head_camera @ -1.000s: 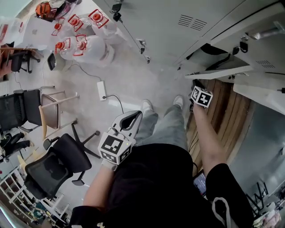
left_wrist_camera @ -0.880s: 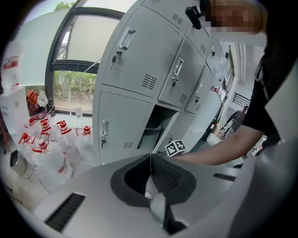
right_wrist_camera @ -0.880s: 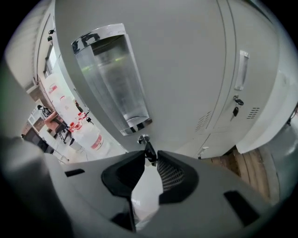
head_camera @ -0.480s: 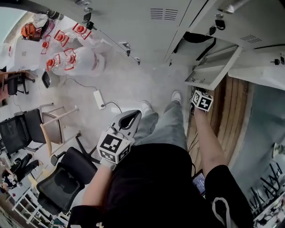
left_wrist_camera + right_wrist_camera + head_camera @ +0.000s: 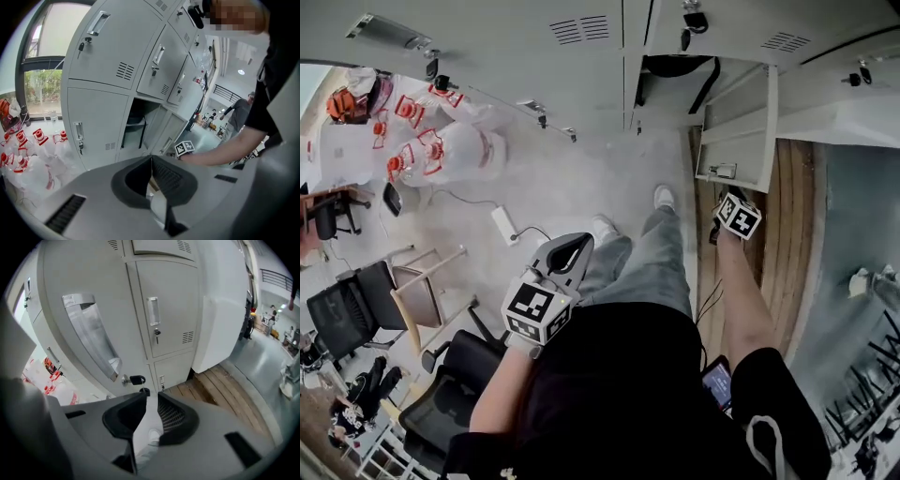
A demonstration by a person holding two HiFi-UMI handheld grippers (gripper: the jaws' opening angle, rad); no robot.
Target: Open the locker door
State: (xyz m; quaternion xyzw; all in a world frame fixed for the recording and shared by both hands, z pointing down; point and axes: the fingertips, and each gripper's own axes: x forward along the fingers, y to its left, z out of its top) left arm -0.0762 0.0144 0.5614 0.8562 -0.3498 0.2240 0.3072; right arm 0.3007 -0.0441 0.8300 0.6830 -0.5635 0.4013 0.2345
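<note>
Swinging is the step in hand: door [image 5: 739, 122] stands well out from its locker [image 5: 675, 89], roughly square to the bank, above the wood flooring at the right; its free edge runs between the right gripper's [image 5: 150, 397] jaws, which are clamped on it, with the key [image 5: 135, 379] and handle [image 5: 89, 336] just left of the grip; left gripper [image 5: 151, 159] hangs idle by the person's thigh, jaws together on nothing; the task looks nearly done; the next move, I judge, calls for a little more pull along the door's arc, or a plain release, without slipping off the thin edge.
</note>
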